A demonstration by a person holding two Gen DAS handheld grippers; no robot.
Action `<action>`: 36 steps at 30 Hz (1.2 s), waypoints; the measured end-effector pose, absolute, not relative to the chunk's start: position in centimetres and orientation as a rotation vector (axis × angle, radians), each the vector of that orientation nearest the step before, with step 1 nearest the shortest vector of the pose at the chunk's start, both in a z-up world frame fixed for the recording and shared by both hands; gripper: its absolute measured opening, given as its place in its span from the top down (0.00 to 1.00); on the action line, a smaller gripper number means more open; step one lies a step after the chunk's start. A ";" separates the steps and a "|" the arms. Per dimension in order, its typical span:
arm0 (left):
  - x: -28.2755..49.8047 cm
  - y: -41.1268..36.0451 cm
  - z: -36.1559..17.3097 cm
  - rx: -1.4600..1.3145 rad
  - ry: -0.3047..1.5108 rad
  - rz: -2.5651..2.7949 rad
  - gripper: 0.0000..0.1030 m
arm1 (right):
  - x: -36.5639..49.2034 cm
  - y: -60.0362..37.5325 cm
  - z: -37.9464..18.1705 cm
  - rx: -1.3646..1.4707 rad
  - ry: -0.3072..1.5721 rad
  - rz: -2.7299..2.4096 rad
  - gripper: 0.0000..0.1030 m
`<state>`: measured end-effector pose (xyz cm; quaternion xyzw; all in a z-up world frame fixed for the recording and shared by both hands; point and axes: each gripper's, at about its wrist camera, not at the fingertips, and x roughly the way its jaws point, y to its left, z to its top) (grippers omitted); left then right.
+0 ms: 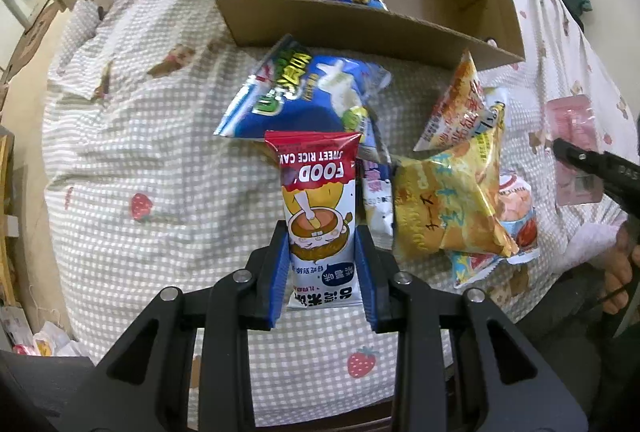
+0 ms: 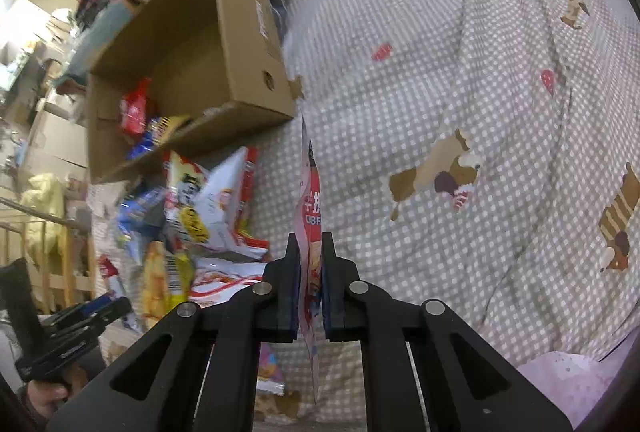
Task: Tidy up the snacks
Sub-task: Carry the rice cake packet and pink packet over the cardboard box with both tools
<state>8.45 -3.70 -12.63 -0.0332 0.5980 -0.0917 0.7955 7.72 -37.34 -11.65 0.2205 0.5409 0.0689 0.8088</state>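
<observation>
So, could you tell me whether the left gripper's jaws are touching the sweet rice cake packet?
Touching. The left wrist view shows the left gripper with both blue jaws pressed against the sides of the sweet rice cake packet.

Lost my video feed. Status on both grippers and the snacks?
Left gripper shut on rice cake packet. Right gripper shut on thin red packet. Cardboard box open, path unobstructed; loose snack pile remains on bed.

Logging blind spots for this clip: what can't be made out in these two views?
- Right gripper: its flat packet is edge-on, front unreadable.
- Cardboard box: the near wall hides its floor in the left view.
- Blue bag: motion-blurred print.
- Pink item, left view: blurred, unidentifiable.
</observation>
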 end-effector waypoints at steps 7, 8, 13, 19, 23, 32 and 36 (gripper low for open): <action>6.9 -0.5 -10.0 -0.163 1.196 -0.169 0.74 | 5.8 -37.3 -6.4 0.486 0.954 0.292 0.92; 6.4 -0.3 -9.5 -0.162 1.181 -0.164 0.74 | 5.7 -37.2 -6.2 0.488 0.942 0.305 0.92; 6.2 -0.1 -6.6 -0.153 1.100 -0.153 0.74 | 5.9 -36.4 -5.6 0.497 0.915 0.339 0.92; 7.7 -0.8 -4.5 -0.130 1.046 -0.145 0.74 | 7.4 -33.9 -5.1 0.523 0.880 0.387 0.92; 8.9 -1.1 -3.6 -0.097 1.007 -0.138 0.73 | 8.0 -33.0 -4.7 0.525 0.868 0.409 0.92; 12.6 -2.0 -2.3 -0.071 0.982 -0.143 0.74 | 9.4 -32.4 -4.6 0.528 0.860 0.435 0.92; 14.5 -2.9 -2.2 -0.065 0.982 -0.154 0.74 | 10.6 -32.2 -4.5 0.524 0.858 0.433 0.92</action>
